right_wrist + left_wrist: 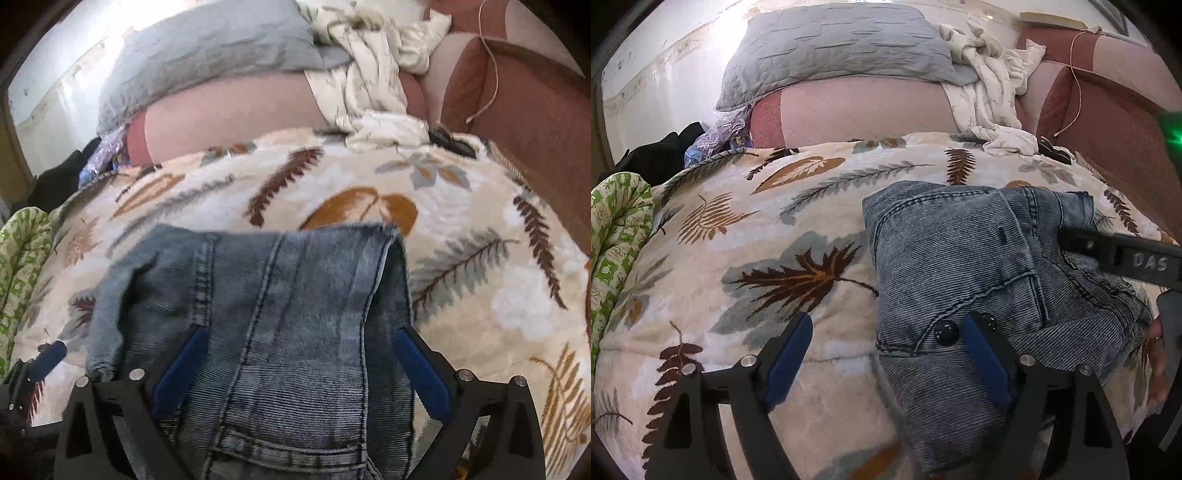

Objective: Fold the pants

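Note:
Blue-grey jeans (960, 266) lie folded into a bundle on a leaf-print blanket (775, 229). In the left wrist view my left gripper (888, 321) is open. Its right pad hangs over the jeans' left edge beside two black buttons (946, 333), and its left pad is over bare blanket. In the right wrist view my right gripper (301, 332) stands wide open just above the jeans (280, 295), with denim lying between and under its pads, which do not press on it. A black finger (1123, 258) of that gripper reaches in over the jeans' right side.
A grey quilted pillow (834, 48) and crumpled white cloth (990, 92) lie at the bed's head. Beyond them is a reddish padded headboard (1108, 122) with a dangling cord. A green-print quilt (617, 236) and dark clothes (661, 155) sit at the left. A hand (1156, 350) shows at the right edge.

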The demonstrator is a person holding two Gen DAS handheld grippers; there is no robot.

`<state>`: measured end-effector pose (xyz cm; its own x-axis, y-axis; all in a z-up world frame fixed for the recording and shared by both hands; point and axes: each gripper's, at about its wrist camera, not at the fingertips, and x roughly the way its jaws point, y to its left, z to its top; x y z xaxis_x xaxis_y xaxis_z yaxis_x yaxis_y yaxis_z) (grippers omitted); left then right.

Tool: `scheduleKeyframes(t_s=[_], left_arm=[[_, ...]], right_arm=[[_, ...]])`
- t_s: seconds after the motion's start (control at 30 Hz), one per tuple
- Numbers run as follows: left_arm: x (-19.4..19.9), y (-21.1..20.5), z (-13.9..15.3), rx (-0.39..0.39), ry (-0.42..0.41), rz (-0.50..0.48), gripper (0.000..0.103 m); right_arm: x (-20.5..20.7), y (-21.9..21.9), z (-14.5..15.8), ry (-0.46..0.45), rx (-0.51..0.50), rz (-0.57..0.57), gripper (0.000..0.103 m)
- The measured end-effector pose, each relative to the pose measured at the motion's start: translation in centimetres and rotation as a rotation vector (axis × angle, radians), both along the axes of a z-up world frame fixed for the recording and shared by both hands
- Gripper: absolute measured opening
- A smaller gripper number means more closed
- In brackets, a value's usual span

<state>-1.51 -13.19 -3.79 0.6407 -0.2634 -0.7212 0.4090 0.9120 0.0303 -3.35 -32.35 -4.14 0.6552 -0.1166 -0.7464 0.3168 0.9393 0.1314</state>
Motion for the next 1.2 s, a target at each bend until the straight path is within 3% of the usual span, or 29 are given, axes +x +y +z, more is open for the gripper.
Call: scheduleKeyframes(t_s=[0.2,0.4,0.57,0.73,1.0,1.2], left_arm=[[0.0,0.1,0.4,-0.002,0.013,-0.007,0.084],[0.0,1.0,1.2,-0.002,0.024,-0.013,0.084],[-0.1,1.8,2.7,0.027,-0.042,0.010,0.084],[0.3,3.3,4.2,0.020,-0.071,0.045,0.084],[1.2,5.0,4.8,-0.002,-0.047,0.086,0.084],[1.2,5.1,4.6,0.062,-0.085,0.124,0.084]], right_arm=[[-1.6,-0.6,1.8,-0.078,0.023,-0.012,0.102],[-3.3,-2.4,2.4,-0.099,0.067,-0.070,0.102],[-4.9,-3.1,3.5,-0.133,0.043,-0.121,0.102],[-6.5,-2.1,4.1,-0.146,0.013,-0.102,0.102],[-8.4,-2.2,3.3,-0.120,0.080,-0.066,0.102],[-8.9,-3.6,3.3,-0.163,0.065,-0.124,0.102]])
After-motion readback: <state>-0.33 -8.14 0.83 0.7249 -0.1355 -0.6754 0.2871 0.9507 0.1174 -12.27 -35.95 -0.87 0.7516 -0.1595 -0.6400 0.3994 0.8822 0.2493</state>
